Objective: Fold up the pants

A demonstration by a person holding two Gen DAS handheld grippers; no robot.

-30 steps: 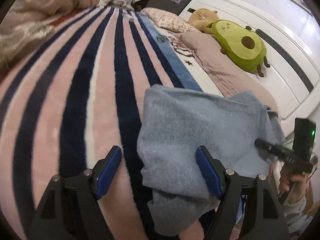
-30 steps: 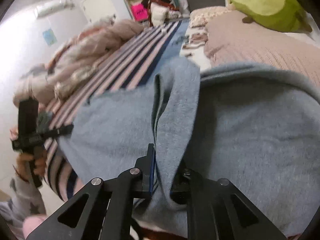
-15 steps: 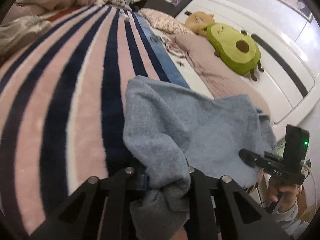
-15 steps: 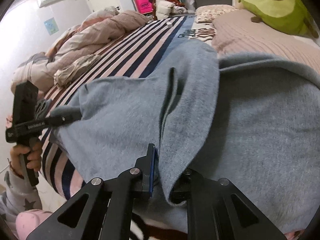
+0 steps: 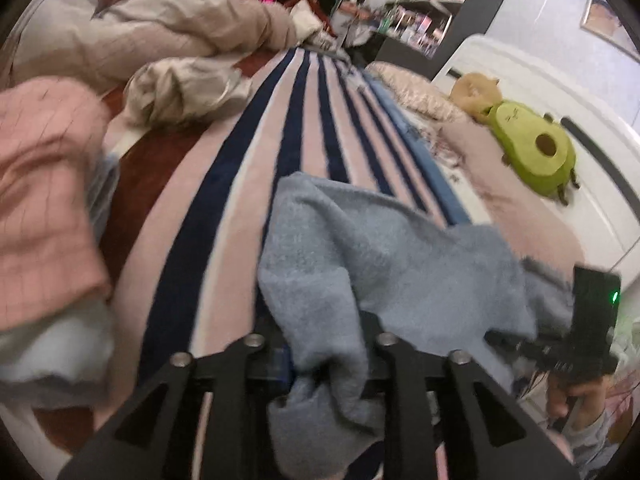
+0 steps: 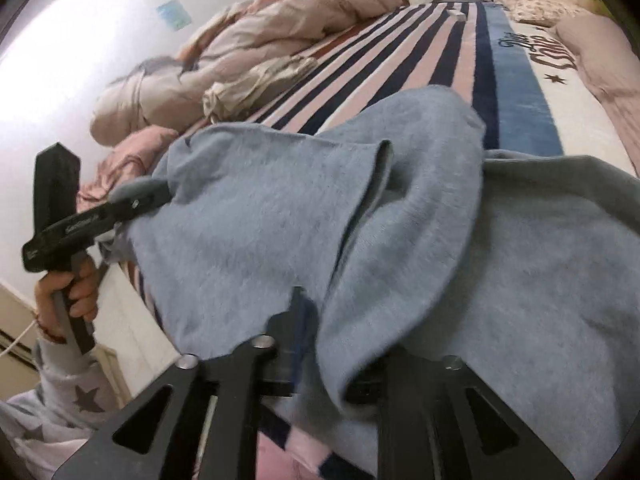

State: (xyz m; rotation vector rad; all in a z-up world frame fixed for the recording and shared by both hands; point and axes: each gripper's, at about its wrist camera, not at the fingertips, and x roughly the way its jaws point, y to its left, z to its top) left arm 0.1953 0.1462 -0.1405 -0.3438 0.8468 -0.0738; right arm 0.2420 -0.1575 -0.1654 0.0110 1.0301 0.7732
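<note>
The blue-grey pants [image 5: 392, 264] are spread across the near end of the striped blanket [image 5: 248, 184], with one edge raised off it and the far part lying flat toward the avocado plush [image 5: 536, 152]. A fold of the cloth is caught in the left gripper [image 5: 326, 364]; the jaws are opening, yet the fabric is seen bunched between them and appears gripped. In the right wrist view, another fold is held in the right gripper [image 6: 332, 360], whose jaws are likewise opening with cloth between them. The same view shows the left gripper [image 6: 156, 196] buried in the pants' edge on the side away from the plush.

The task is judged to be in an early-to-middle stage. The garment is doubled over loosely, and a ridge of cloth [image 6: 380, 184] runs between the two grips, so no neat fold is yet laid down. How many layers lie beneath cannot be told, as both views are blurred. What is left, by this reading, is for the lifted edge to be carried over, laid flat on the blanket, released, and the final folds made.
</note>
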